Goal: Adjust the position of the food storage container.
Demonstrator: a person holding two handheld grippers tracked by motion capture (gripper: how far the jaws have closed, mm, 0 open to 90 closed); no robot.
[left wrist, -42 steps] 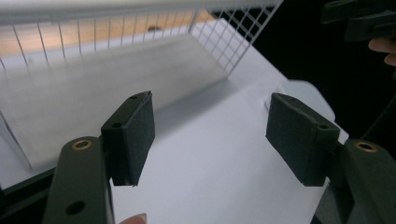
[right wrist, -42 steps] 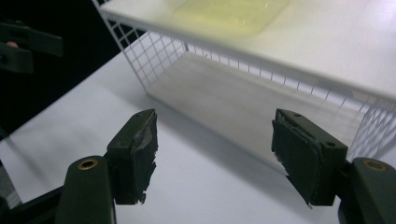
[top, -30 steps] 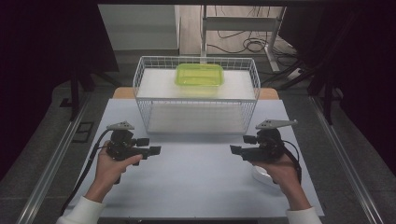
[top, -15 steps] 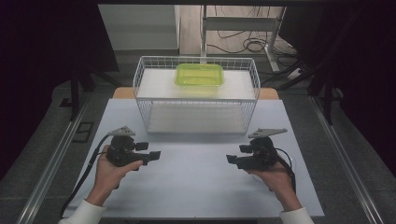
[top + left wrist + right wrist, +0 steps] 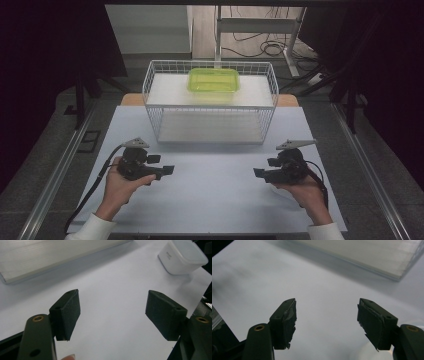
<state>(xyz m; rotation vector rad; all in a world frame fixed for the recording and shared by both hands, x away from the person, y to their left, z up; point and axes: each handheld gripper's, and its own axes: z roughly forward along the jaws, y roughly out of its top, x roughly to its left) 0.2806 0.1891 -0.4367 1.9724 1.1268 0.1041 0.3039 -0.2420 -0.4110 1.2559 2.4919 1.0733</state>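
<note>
My left gripper is held low over the white table sheet at the left, pointing right. In the left gripper view it is open; its jaws have just been opening a little further, with nothing between the pads. A white lidded tub stands on the sheet beyond them, at the upper right. My right gripper is held at the right and points left toward the other. It is open over bare sheet, and its pads look frayed.
A white wire basket with two levels stands at the middle back of the table. A green lidded container sits on its upper level. The basket's base edge lies ahead of the left jaws. Dark floor and cables surround the table.
The right hand has come down and nearer the table's front edge with its gripper. The left hand has barely shifted.
</note>
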